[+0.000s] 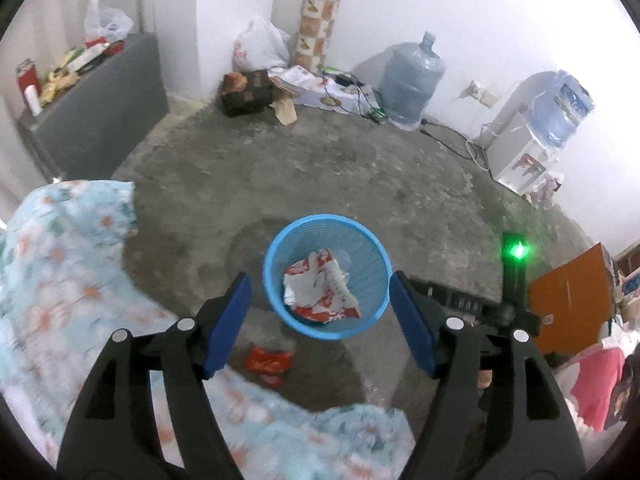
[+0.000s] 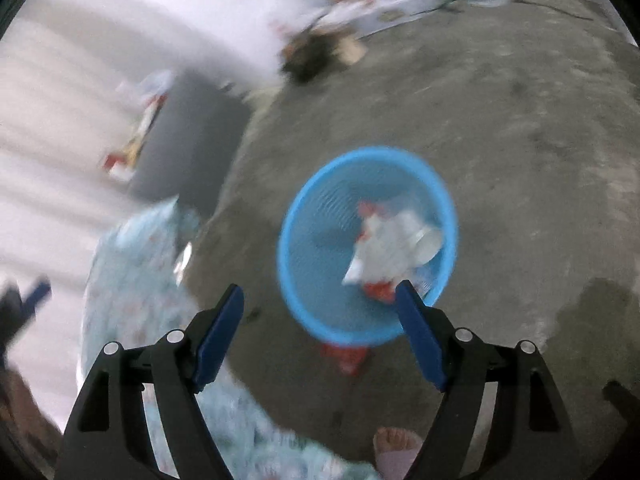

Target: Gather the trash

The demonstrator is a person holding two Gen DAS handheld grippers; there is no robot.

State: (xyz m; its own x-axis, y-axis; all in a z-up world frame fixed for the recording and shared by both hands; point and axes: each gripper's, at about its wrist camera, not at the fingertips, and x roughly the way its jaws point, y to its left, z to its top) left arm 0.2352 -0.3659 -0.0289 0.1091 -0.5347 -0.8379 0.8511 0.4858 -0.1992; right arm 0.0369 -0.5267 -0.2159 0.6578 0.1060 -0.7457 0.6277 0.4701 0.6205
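Blue plastic mesh forms the bin (image 1: pixel 326 276) on the concrete floor (image 1: pixel 320 176), with crumpled red-and-white wrappers (image 1: pixel 320 288) already inside it and one red wrapper (image 1: pixel 267 361) lying on the floor just in front of its base. Both the left tool (image 1: pixel 320 320) and the right tool (image 2: pixel 320 332) hang above the bin, spread wide and grasping nothing. Reaching for the leftover wrapper could go wrong: a finger may clip the light bin and tip it, or snag the flowered cloth (image 1: pixel 60 264) beside the bin.
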